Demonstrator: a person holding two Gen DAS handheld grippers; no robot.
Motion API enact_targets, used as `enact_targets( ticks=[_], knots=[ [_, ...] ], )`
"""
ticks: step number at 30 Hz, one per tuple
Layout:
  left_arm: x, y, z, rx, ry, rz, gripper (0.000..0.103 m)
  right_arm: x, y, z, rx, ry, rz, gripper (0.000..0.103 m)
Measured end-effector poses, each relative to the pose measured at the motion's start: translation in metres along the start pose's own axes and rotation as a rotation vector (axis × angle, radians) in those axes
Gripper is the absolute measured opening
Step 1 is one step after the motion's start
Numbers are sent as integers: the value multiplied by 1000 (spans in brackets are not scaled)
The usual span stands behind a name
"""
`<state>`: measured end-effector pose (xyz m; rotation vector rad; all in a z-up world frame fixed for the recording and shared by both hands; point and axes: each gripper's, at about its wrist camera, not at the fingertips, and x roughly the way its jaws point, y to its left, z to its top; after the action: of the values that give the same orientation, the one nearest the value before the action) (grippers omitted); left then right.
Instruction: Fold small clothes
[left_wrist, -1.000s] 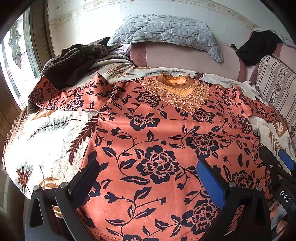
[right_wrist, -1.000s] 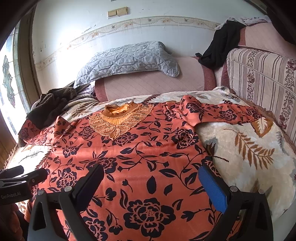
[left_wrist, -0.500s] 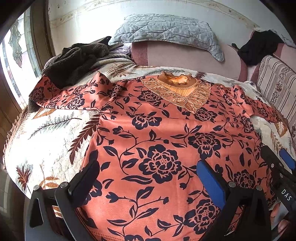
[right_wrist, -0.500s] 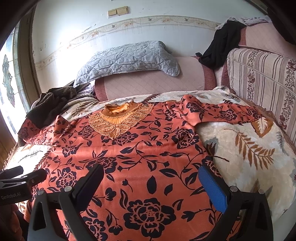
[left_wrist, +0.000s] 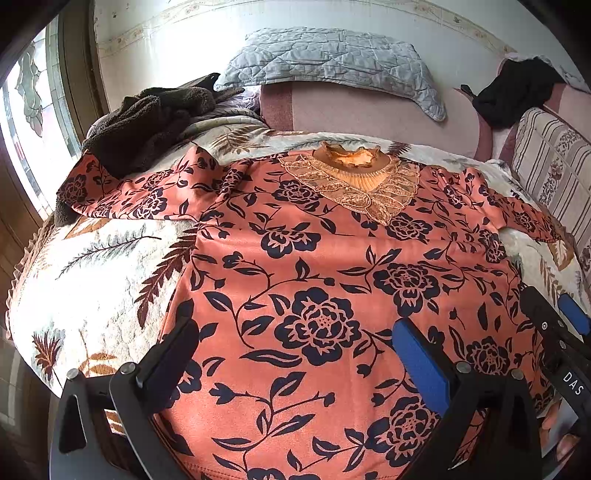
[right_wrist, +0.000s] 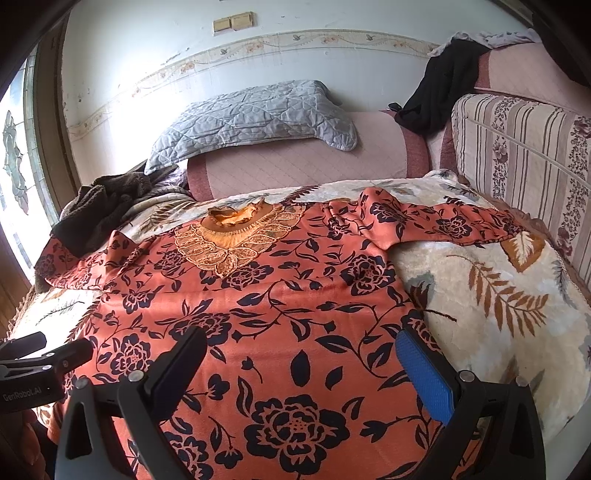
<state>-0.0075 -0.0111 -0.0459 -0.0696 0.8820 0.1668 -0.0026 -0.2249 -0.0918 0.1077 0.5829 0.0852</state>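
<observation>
An orange top with a dark flower print (left_wrist: 314, 280) lies spread flat, front up, on a leaf-patterned blanket (left_wrist: 92, 266), collar at the far side, both sleeves stretched out sideways. It also shows in the right wrist view (right_wrist: 280, 314). My left gripper (left_wrist: 295, 343) is open and empty above the hem on the top's left part. My right gripper (right_wrist: 301, 350) is open and empty above the hem on the right part. The right gripper shows at the right edge of the left wrist view (left_wrist: 557, 321); the left one shows at the left edge of the right wrist view (right_wrist: 40, 354).
A dark brown fleece (left_wrist: 147, 122) lies on the far left end of the left sleeve. A grey quilted pillow (left_wrist: 332, 62) rests on a pink bolster (left_wrist: 369, 114) behind. A black garment (right_wrist: 439, 88) hangs over a striped cushion (right_wrist: 517, 147) at right. A window is at left.
Both grippers have drifted very slightly. The top has not moved and both grippers stay open.
</observation>
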Motion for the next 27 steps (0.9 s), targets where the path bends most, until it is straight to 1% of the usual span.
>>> enact_targets(
  ticks=[10, 15, 17, 24, 27],
  knots=[
    [-3, 2, 0, 1, -7, 3, 103, -2, 0, 1, 3, -13, -3, 103],
    [-2, 3, -1, 1, -2, 4, 103, -1, 2, 0, -26, 12, -25, 103],
    [-2, 3, -1, 1, -3, 6, 103, -2, 1, 1, -8, 0, -11, 103],
    [-2, 1, 0, 7, -5, 4, 103, -1, 2, 0, -24, 13, -24, 103],
    [-2, 1, 1, 6, -4, 4, 103, -2, 1, 1, -14, 3, -15, 103]
  ],
)
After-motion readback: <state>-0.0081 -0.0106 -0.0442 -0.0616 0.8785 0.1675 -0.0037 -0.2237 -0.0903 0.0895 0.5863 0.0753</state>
